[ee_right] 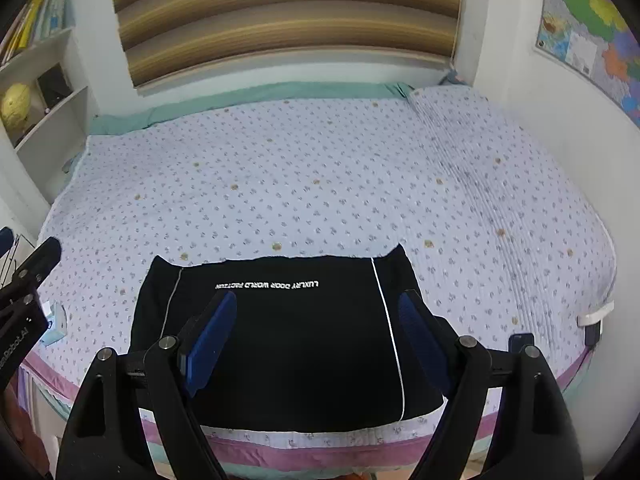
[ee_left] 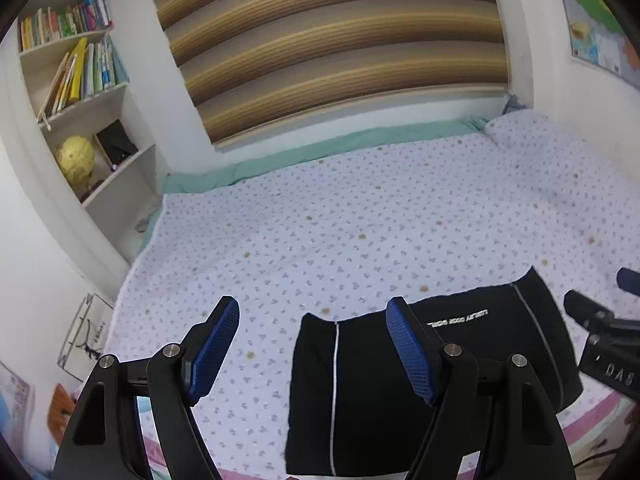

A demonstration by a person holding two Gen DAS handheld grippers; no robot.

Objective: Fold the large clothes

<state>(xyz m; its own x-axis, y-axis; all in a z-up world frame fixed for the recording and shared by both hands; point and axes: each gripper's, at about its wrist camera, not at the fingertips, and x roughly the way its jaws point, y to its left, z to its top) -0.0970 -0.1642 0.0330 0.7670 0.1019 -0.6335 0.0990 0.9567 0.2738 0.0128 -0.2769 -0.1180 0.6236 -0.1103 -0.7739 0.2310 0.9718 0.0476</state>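
Note:
A black garment (ee_right: 288, 344) with thin white stripes and white lettering lies folded into a flat rectangle near the front edge of the bed; it also shows in the left wrist view (ee_left: 460, 364). My right gripper (ee_right: 316, 340) is open and empty, held above the garment. My left gripper (ee_left: 312, 348) is open and empty, above the bedspread at the garment's left edge. The right gripper's body shows at the right edge of the left wrist view (ee_left: 600, 336), and the left gripper shows at the left edge of the right wrist view (ee_right: 28, 280).
The bed carries a pale lilac dotted bedspread (ee_right: 320, 168) with a pink border at the front. A bookshelf (ee_left: 80, 92) with books and a yellow globe stands at the left. A striped blind (ee_left: 328, 36) covers the back wall. A map (ee_right: 592, 28) hangs at the right.

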